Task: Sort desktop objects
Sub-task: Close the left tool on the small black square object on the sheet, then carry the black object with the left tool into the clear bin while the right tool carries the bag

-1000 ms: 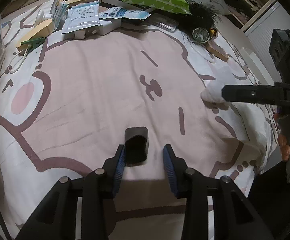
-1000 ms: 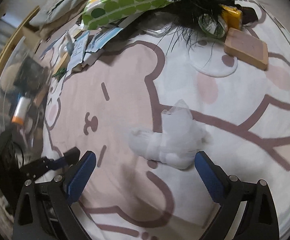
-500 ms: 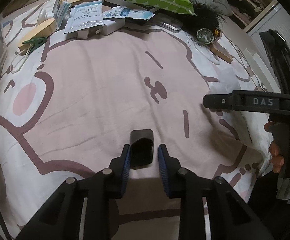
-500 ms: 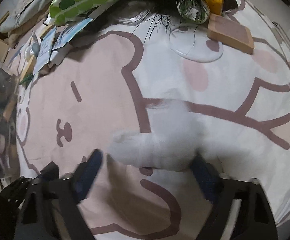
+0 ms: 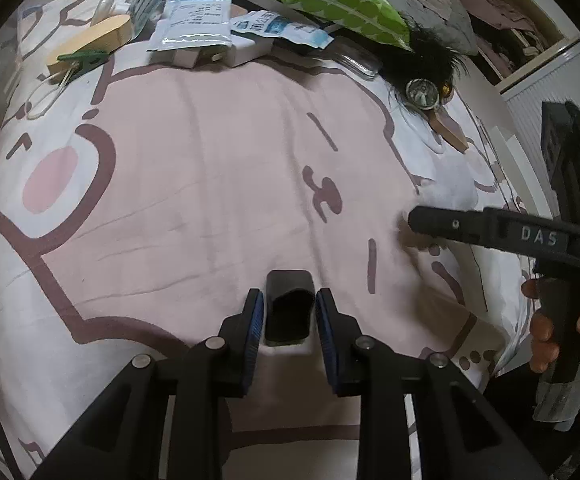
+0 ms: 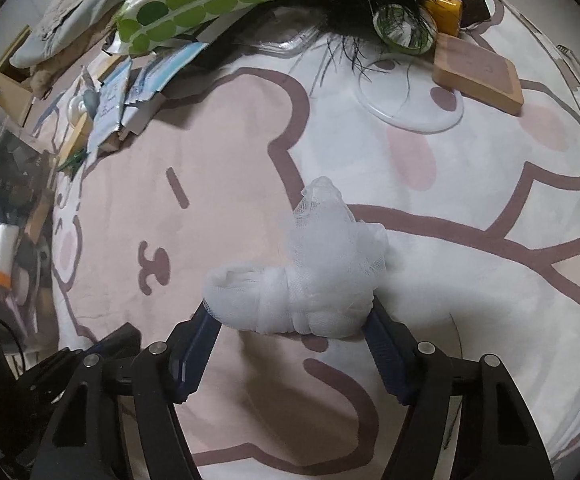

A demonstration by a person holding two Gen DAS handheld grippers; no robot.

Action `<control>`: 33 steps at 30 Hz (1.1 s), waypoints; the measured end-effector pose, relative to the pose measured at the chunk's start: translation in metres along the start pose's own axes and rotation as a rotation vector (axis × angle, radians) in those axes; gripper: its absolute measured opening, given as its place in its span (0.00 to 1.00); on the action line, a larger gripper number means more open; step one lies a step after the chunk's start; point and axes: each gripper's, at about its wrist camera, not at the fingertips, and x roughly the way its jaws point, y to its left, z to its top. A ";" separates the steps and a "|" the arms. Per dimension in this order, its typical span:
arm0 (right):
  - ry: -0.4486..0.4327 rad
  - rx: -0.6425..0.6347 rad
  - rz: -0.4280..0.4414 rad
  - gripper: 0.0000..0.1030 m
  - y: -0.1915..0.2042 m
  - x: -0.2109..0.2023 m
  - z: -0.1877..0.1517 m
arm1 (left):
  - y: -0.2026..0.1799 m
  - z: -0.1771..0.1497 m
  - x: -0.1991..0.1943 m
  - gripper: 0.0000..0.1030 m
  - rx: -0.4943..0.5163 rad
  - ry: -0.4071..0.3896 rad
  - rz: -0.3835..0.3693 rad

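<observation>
A small black case [image 5: 290, 280] lies on the pink bear-print sheet [image 5: 210, 168]. My left gripper [image 5: 290, 297] straddles it from above. Its jaws are closing, and the blue pads [image 5: 254, 320] touch the case's two sides. In the right wrist view, a white mesh bundle [image 6: 321, 264] lies on the sheet. It sits between the fingers of my right gripper [image 6: 290, 309], which points steeply down. Those jaws are closing too, and both blue pads [image 6: 381, 336] touch the bundle's ends. One right finger [image 5: 449, 226] and the hand holding it [image 5: 549, 336] show in the left wrist view.
Along the far edge lie a green dotted pack [image 5: 341, 4], paper packets [image 5: 194, 24], a wooden brush [image 5: 90, 44], a black feathery item [image 5: 429, 52] and a round shiny object [image 5: 421, 92]. A wooden block [image 6: 477, 72] and a clear ring [image 6: 409, 108] sit at the right.
The left jaws have narrowed from a loose gap onto the black case. The right jaws have drawn in from wide apart until they meet the ends of the mesh bundle.
</observation>
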 end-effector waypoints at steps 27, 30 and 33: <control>-0.154 0.020 0.129 0.69 0.010 -0.056 0.020 | -0.019 0.037 -0.069 0.22 0.043 -0.236 0.041; -0.191 -0.004 0.154 0.69 0.018 -0.069 0.023 | -0.022 0.042 -0.083 0.22 0.042 -0.277 0.043; -0.234 -0.024 0.174 0.69 0.025 -0.082 0.026 | -0.025 0.047 -0.099 0.22 0.051 -0.323 0.056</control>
